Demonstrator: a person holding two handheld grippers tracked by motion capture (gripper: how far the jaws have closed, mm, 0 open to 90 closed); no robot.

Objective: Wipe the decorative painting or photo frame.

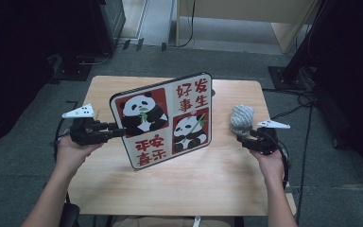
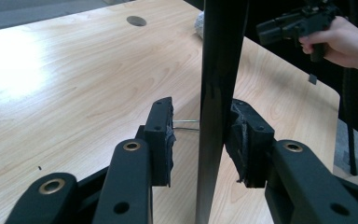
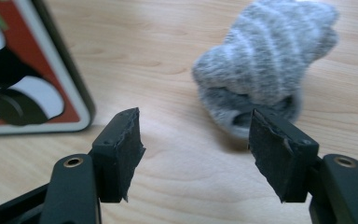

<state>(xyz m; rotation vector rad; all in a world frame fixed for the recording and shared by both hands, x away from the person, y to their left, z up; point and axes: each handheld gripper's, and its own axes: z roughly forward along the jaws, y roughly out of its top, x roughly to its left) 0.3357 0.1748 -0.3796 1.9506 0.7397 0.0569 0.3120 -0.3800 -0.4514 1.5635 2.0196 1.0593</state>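
Currently on table [image 1: 179, 189]: one panda board [image 1: 163, 118], one grey knitted sock [image 1: 241, 118], two grippers. Board stands on edge, tilted, left of table centre. Left gripper [image 2: 200, 140] straddles board's left edge; right pad touching, left pad apart, grip slack. Right gripper [image 3: 193, 149] released, nothing between jaws, sock just beyond.

High view above the table [image 1: 123, 184] looking down, both gripper views low, close, sharing the panda board [image 1: 163, 118].
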